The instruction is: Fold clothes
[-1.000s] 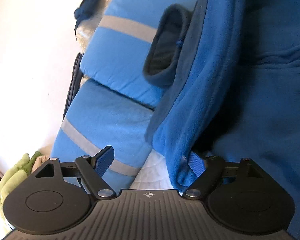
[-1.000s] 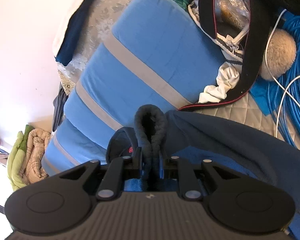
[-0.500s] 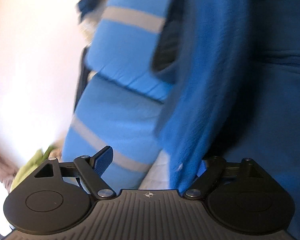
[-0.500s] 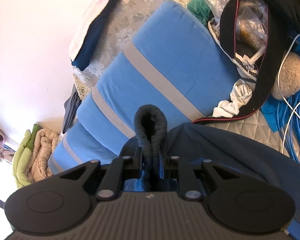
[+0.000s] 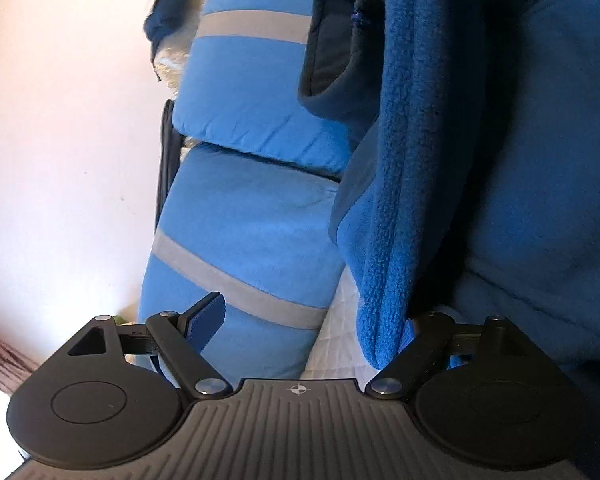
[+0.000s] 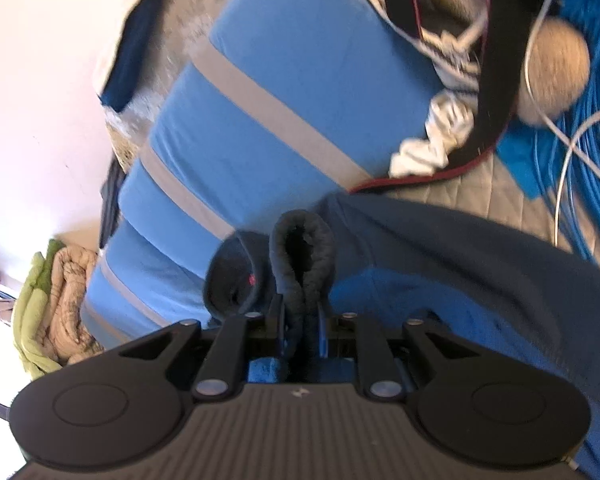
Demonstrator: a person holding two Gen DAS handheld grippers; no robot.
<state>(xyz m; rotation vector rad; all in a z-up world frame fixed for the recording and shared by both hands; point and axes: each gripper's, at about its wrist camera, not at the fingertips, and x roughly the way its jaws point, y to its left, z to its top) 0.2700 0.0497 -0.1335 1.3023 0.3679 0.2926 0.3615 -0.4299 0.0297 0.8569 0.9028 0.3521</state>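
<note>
Both grippers point out over a bed with two fat light-blue pillows with grey stripes (image 5: 256, 128), and they sit above the bedding. The left gripper (image 5: 312, 324) has a soft blue fleece jacket (image 5: 500, 160) hanging down past its right finger. Left of the fingers is a plain pale wall (image 5: 60, 120) and open room. A white quilted cover (image 5: 336, 340) shows between the fingers.

The left gripper's fingers are spread wide. The left finger (image 5: 206, 322) touches nothing. The jacket's edge drapes over the right finger, so that finger is mostly hidden.

The right gripper (image 6: 302, 328) is pressed tight on the jacket's dark grey rolled cuff (image 6: 302, 248), which sticks up past the fingertips. The rest of the jacket spreads to the right of the fingers. Farther right lie blue cables (image 6: 580, 128) and a fuzzy tan ball (image 6: 556, 76). Far left sits a green and beige cloth pile (image 6: 56, 304).
</note>
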